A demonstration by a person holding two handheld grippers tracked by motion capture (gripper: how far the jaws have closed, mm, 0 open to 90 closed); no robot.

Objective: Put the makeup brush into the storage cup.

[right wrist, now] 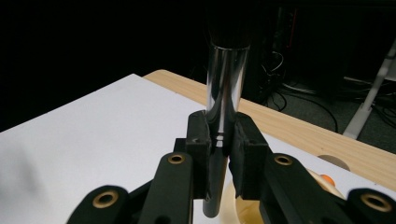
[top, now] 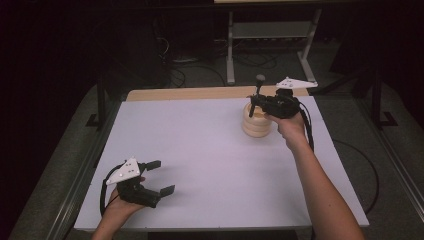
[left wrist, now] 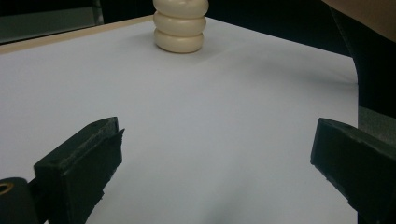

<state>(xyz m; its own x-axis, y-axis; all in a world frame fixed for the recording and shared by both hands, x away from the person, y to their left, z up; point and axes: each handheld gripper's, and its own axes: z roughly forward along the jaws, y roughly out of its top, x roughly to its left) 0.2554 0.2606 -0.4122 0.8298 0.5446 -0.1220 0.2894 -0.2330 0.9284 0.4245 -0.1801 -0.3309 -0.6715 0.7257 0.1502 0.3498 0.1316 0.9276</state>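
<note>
So: white table (top: 210, 150) under both grippers. Cream ribbed holder (top: 256, 125) just below R gripper (right wrist: 219, 140), whose jaws pinch a shiny rod w/ dark tip (right wrist: 227, 79), upright. L gripper (top: 157, 177) spread wide, nothing btwn jaws, holder well ahead.

— What is the table top (top: 200, 150) like?
— It is white, flat and smooth, not shiny. At the upper edge of the frame a strip of pale wood (top: 190, 93) shows.
— And the round holder (left wrist: 180, 25)?
— Cream, smooth and a bit shiny, like plastic.
— The stick (right wrist: 226, 88) in the right gripper (right wrist: 219, 140)?
— Shiny like metal, with a dark top.
— The left gripper (left wrist: 215, 163)?
— Black and dull, with rough edges. The right one has little gold rings.
</note>
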